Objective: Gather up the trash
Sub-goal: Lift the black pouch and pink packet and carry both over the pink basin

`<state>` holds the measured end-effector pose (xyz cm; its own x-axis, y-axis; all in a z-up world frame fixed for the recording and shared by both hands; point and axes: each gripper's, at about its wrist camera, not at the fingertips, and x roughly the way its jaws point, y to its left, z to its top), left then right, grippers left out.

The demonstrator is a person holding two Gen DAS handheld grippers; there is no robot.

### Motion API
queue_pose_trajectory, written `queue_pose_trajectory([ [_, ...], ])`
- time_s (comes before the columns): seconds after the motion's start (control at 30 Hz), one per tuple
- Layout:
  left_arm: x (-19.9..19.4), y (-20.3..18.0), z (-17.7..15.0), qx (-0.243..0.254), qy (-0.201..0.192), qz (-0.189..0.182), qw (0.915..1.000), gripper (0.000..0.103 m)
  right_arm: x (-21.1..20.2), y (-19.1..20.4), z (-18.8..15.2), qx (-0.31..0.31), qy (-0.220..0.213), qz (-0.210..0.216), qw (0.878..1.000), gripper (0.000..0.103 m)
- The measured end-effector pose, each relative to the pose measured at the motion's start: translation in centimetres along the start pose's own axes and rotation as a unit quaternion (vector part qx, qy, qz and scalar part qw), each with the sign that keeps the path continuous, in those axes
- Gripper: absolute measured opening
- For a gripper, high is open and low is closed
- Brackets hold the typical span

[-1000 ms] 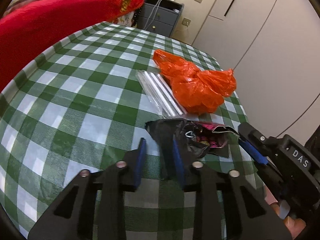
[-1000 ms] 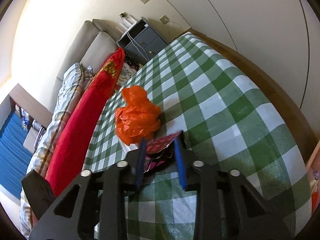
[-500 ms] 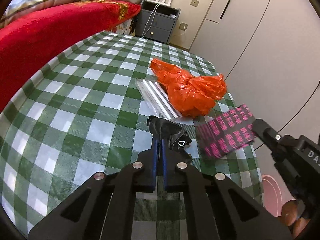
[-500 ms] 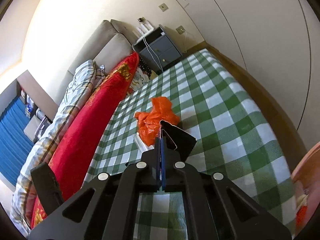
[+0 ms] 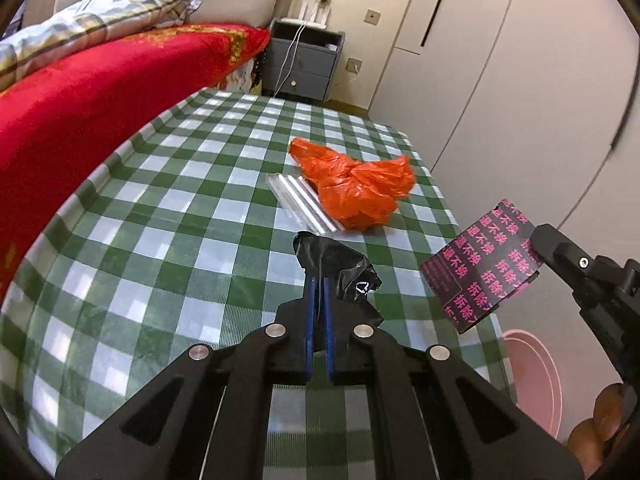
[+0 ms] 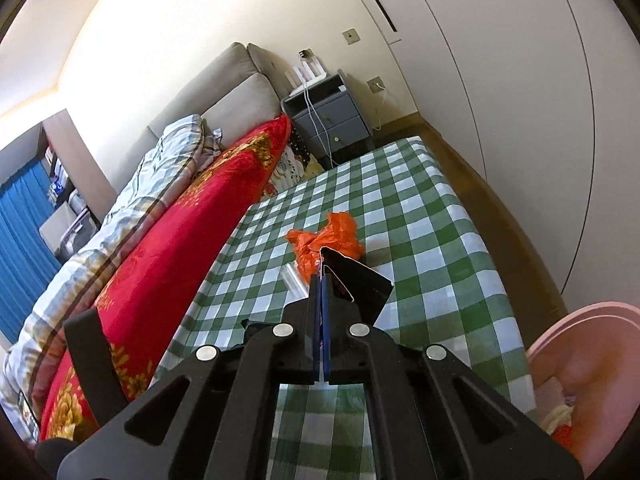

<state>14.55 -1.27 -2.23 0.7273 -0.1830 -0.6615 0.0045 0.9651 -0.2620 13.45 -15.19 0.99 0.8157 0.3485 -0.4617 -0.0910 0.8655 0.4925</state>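
My left gripper (image 5: pixel 318 280) is shut on a crumpled black plastic bag (image 5: pixel 340 264), held just above the green checked table (image 5: pixel 160 220). My right gripper (image 6: pixel 322 280) is shut on a black wrapper with pink print (image 6: pixel 356 284); the left wrist view shows that wrapper (image 5: pixel 480 268) hanging in the air off the table's right edge. An orange plastic bag (image 5: pixel 356 188) and a clear plastic packet (image 5: pixel 304 204) lie on the table beyond both grippers. The same orange bag (image 6: pixel 324 236) is also seen beyond the right gripper's tips.
A pink bin (image 6: pixel 588 376) stands on the floor by the table's right side, with scraps inside. A red blanket (image 5: pixel 100 100) borders the table on the left. A grey nightstand (image 5: pixel 304 64) and white cabinet doors (image 5: pixel 520 60) stand behind.
Both grippers closed on their pieces and lifted them off the table. The black wrapper came away from the black bag and moved right, out past the table edge.
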Motion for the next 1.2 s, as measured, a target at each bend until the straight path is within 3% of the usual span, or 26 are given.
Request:
queue_pose_trajectory([
  [0.23,-2.9,-1.4,-1.0,0.028,-0.009,-0.006,0.9995,0.004,-3.0,1.6,-0.7,-0.045,0.003,-0.017,0.999,0.0],
  [0.53,-5.9,-2.2,-1.7,0.045,-0.021,-0.014,0.9987,0.004,-7.4,1.7,-1.4,-0.057,-0.011,-0.034,0.998,0.0],
  [1.2,-8.4,-3.9,-3.3,0.068,-0.031,-0.039,0.9964,0.004,-13.2,2.4,-2.6,-0.103,-0.038,-0.08,0.991,0.0],
])
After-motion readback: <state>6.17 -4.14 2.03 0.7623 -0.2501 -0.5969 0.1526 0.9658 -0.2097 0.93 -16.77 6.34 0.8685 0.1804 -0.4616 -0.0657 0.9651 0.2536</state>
